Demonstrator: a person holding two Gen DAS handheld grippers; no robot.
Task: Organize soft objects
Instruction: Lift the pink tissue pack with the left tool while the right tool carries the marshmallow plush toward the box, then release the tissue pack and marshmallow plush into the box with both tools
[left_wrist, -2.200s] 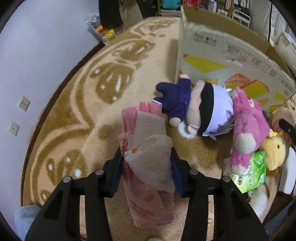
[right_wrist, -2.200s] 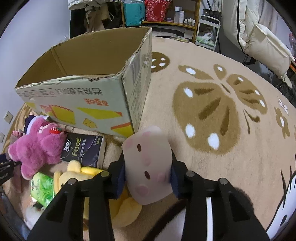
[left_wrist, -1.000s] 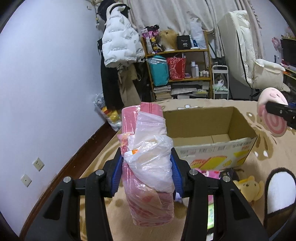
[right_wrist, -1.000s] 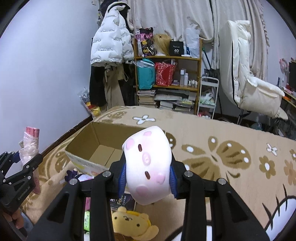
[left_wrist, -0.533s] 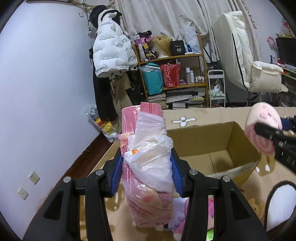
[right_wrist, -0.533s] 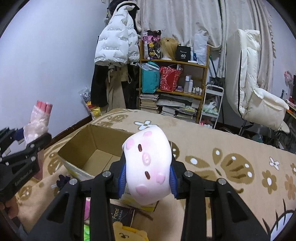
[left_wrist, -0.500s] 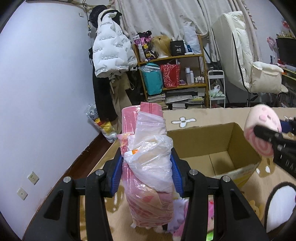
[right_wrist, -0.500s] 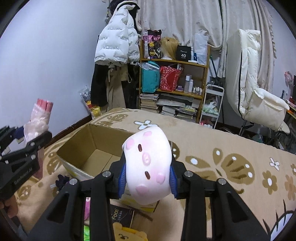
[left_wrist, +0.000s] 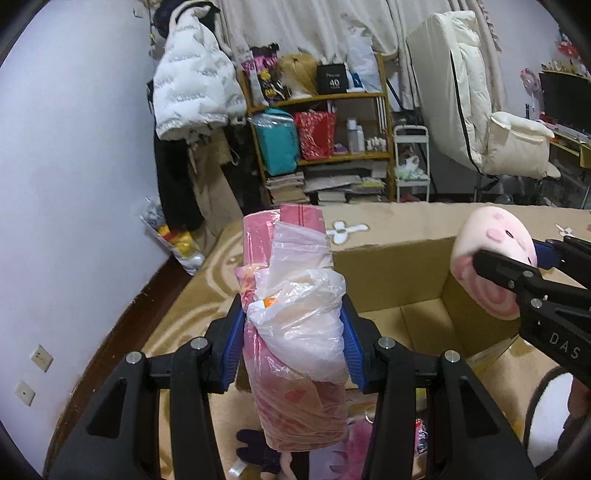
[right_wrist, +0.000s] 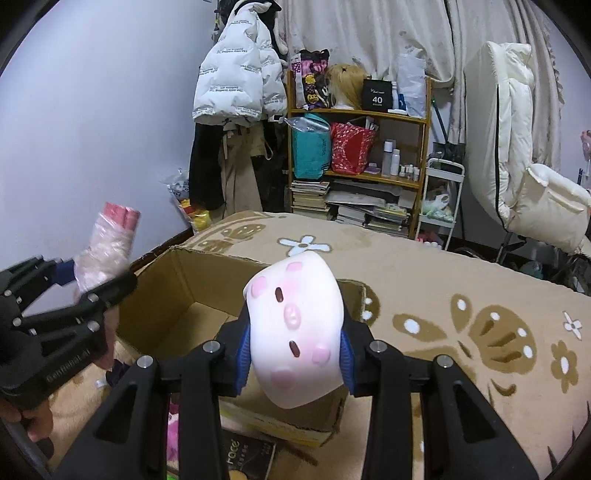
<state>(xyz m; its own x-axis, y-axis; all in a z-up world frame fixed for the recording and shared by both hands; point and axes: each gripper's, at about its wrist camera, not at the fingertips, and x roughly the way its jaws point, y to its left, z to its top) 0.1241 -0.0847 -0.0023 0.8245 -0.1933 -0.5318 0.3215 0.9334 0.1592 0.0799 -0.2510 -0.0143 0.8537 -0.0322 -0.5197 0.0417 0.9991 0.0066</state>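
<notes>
On the left, the left gripper (left_wrist: 291, 343) is clamping its blue pads against a tall pink packet wrapped in a crinkled clear plastic bag (left_wrist: 295, 332), holding it upright in the air with the packet's top standing above the near-left corner of the open brown cardboard box (left_wrist: 391, 273). From the right wrist view that same gripper (right_wrist: 79, 291) is hanging just outside the box's left wall, its packet (right_wrist: 107, 251) rising clear of the rim. The box (right_wrist: 177, 291) is sitting on a beige carpet with brown flower shapes (right_wrist: 424, 273), flaps up, and the floor that shows inside it is bare, leaving room below both loads. Beside the box's near wall on the carpet, a dark tissue pack with pale lettering (right_wrist: 247, 458) is lying flat, touching or almost touching the cardboard, and part of a dark purple plush doll (left_wrist: 258, 446) is showing below the pink packet.

To the right, the right gripper (right_wrist: 295, 347) is squeezing a rounded white plush with pink spots (right_wrist: 295, 332) between its blue pads, holding it over the box's near-right corner, above the rim. In the left wrist view the plush (left_wrist: 491, 254) is jutting past the box's right edge, with open carpet stretching beyond it.
</notes>
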